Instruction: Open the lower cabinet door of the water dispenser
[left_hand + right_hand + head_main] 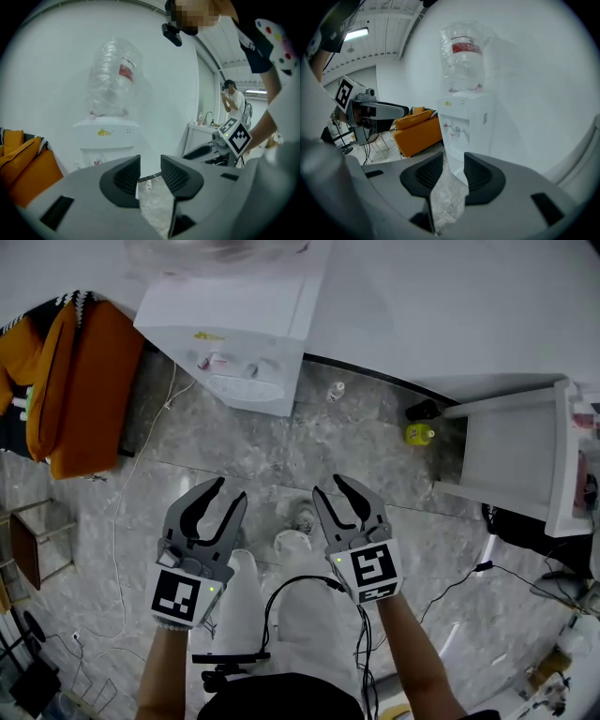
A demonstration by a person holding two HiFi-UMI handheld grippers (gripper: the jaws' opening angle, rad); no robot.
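Facing the water dispenser (230,343), upright by the wall (450,296) and well ahead, I have left gripper (232,491) and right gripper (330,486) empty, jaws apart, the left one more in line with it.

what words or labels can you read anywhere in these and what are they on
No text reads clearly here.
Yellow logo on the water dispenser front: too blurred to read.
Red label on the water bottle on top: print too small to read.
Square markers on the left gripper and right gripper: black-and-white patterns, no words.
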